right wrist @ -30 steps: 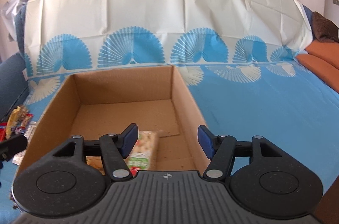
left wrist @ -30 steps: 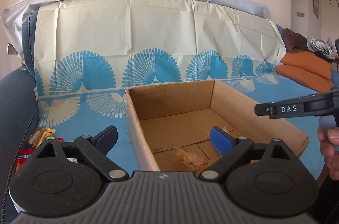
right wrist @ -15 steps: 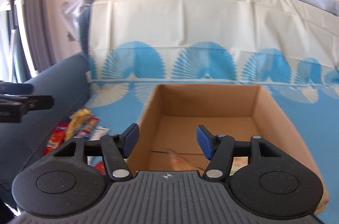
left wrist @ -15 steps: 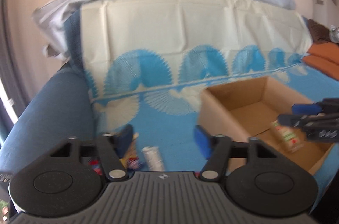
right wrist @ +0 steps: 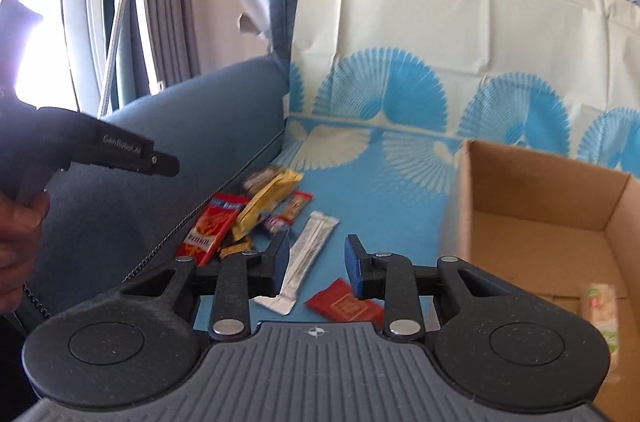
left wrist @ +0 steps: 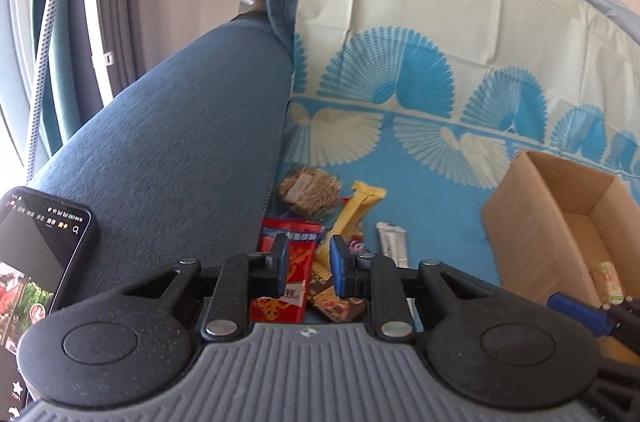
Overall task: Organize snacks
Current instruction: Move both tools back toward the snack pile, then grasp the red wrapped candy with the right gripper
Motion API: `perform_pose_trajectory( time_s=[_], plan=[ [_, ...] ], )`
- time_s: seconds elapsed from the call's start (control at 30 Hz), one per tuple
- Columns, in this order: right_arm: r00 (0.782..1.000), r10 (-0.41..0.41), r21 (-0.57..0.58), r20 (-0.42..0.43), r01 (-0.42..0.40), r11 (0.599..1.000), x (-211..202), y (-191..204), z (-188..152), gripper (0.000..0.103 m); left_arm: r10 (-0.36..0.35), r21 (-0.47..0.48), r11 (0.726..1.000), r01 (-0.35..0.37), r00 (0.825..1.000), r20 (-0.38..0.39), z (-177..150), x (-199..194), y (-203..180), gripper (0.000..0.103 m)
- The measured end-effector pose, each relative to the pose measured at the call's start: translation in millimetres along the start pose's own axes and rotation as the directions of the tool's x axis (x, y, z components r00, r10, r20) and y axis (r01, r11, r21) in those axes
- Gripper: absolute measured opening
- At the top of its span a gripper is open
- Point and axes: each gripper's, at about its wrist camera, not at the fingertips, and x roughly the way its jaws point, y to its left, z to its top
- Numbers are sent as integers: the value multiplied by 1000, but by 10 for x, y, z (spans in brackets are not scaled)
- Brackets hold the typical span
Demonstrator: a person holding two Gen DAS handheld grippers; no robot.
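A pile of snacks lies on the blue cloth by the sofa arm: a red packet (left wrist: 294, 262), a yellow bar (left wrist: 356, 210), a round oat biscuit (left wrist: 310, 188) and a white stick pack (left wrist: 394, 248). My left gripper (left wrist: 308, 264) hovers over the red packet and yellow bar, its jaws a narrow gap apart and empty. My right gripper (right wrist: 316, 258) is open and empty above the white stick pack (right wrist: 308, 254) and a small red packet (right wrist: 346, 306). The cardboard box (right wrist: 544, 190) stands to the right, with a green-and-white snack (right wrist: 600, 306) inside.
The dark blue sofa arm (left wrist: 180, 126) rises on the left, with a phone (left wrist: 34, 262) lying on it. A cream and blue fan-pattern cloth (right wrist: 420, 34) covers the seat and backrest. Curtains and a window (right wrist: 80, 2) are at the far left.
Both grippers have swung left from over the box to the snack pile. The left gripper's jaws have narrowed. The right gripper stays open.
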Motion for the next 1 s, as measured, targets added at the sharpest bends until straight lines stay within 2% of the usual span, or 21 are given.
perform_pose_trajectory(
  time_s=[0.1,0.2,0.33,0.47,0.5,0.53,0.57,0.63,0.73,0.8,0.9,1.0],
  plan=[
    [999,2,-1,-46,-2,1000,190,89,-50,32,13,10,1000,-13,1000,-18,-4,80,-1,24],
    [995,-23,-31,-93,21,999,390,168,-93,33,30,29,999,-29,999,-42,-8,190,-11,30],
    [981,-101,-50,-164,94,994,690,146,-133,50,62,58,997,-57,994,-90,-39,368,-14,32],
    [959,-167,-61,-230,157,986,1021,69,-183,65,73,125,990,-58,990,-117,-87,533,-104,32],
    [943,-201,-100,-267,180,979,1187,67,-211,67,75,148,987,-56,989,-130,-104,579,-145,32],
    [934,-209,-116,-290,182,976,1261,59,-224,71,83,171,984,-57,986,-144,-125,635,-187,35],
    [934,-209,-116,-290,182,976,1261,59,-224,72,95,195,979,-64,984,-154,-147,680,-223,37],
    [918,-228,-134,-325,194,972,1386,29,-237,73,116,238,969,-73,978,-172,-200,764,-293,43],
    [895,-211,-130,-393,173,976,1520,-17,-273,84,141,303,950,-74,968,-208,-291,914,-403,54],
    [886,-197,-120,-421,160,980,1562,-21,-300,83,174,349,933,-87,959,-226,-344,1011,-474,59],
    [883,-175,-84,-436,153,985,1572,-66,-296,80,223,385,916,-118,944,-242,-392,1143,-521,60],
    [889,-134,-47,-439,127,991,1550,-97,-289,62,232,376,917,-134,946,-228,-393,1205,-522,60]
  ],
)
